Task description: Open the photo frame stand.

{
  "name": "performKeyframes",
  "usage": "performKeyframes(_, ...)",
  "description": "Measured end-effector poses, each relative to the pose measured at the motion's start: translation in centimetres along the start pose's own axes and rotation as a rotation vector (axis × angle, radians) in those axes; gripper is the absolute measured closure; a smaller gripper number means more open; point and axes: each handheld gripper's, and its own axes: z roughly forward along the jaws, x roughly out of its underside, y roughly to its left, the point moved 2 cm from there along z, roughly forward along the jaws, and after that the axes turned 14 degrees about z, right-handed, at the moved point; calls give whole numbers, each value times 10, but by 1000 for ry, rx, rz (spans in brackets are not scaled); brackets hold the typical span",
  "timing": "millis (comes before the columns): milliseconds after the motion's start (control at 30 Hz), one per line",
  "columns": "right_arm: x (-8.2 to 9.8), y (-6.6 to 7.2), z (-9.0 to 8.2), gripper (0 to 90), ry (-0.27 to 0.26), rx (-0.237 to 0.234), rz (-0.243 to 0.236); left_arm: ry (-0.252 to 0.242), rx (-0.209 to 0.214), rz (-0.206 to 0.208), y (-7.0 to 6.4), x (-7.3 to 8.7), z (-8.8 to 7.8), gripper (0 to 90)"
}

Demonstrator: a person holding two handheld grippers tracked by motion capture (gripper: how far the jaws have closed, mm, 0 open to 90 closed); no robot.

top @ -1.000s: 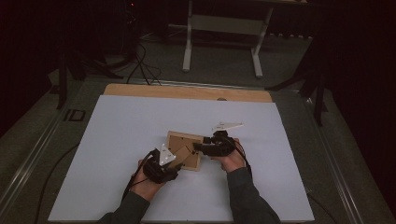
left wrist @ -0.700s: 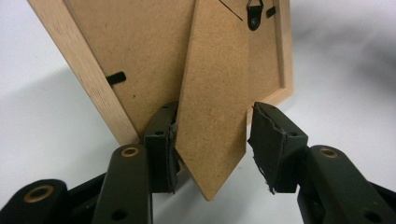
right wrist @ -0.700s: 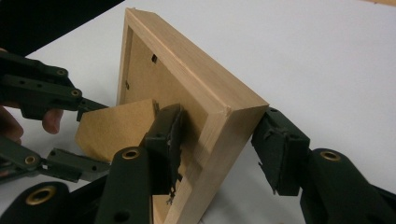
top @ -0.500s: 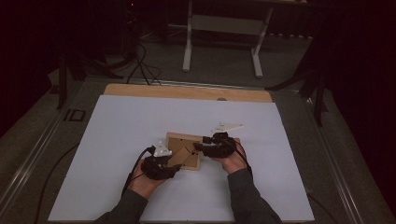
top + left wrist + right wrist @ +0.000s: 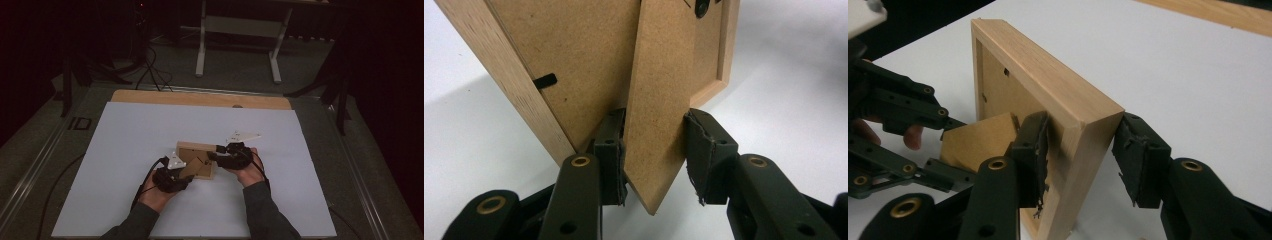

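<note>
A wooden picture frame [image 5: 190,149] lies face down on the white table top, with its fibreboard back [image 5: 574,60] upward. Its hinged stand [image 5: 659,100] sticks up from the back. My left gripper [image 5: 651,150] has been closing, and its pads now press both edges of the stand [image 5: 194,167]. My right gripper [image 5: 1080,150] straddles the near corner of the frame's rim [image 5: 1048,75] and has also been closing. Its inner pad lies against the rim and its outer pad stands a sliver off it. The left gripper [image 5: 898,125] shows beyond the stand [image 5: 978,140].
The white sheet [image 5: 125,140] covers a wooden board [image 5: 200,99] whose far edge shows. Dark floor with cables [image 5: 150,70] and a metal stand [image 5: 237,30] lies beyond the table. Forearms enter from the bottom edge.
Both hands and the frame hold nearly the same places. The grey plate on the left gripper has shifted slightly up and to the left.
</note>
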Motion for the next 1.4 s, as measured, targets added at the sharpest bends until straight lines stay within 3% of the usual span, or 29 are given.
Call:
performKeyframes(433, -4, 2, -3, 591, -29, 47, -20, 7, -57, 38, 6, -8, 9, 633)
performKeyframes(800, -5, 3, -3, 594, -36, 81, -44, 1, -85, 46, 12, -9, 17, 632)
performKeyframes(967, -4, 4, -2, 592, -38, 97, -48, 2, -96, 27, 14, -8, 22, 633)
performKeyframes(1100, -4, 5, -2, 598, -42, 107, -48, -13, -95, -23, 15, -8, 28, 632)
performKeyframes(1167, -4, 3, -2, 605, -40, 106, -49, -10, -103, -5, 14, -9, 27, 635)
performKeyframes(1400, -4, 3, -3, 624, -38, 97, -50, -3, -96, -4, 15, -8, 25, 633)
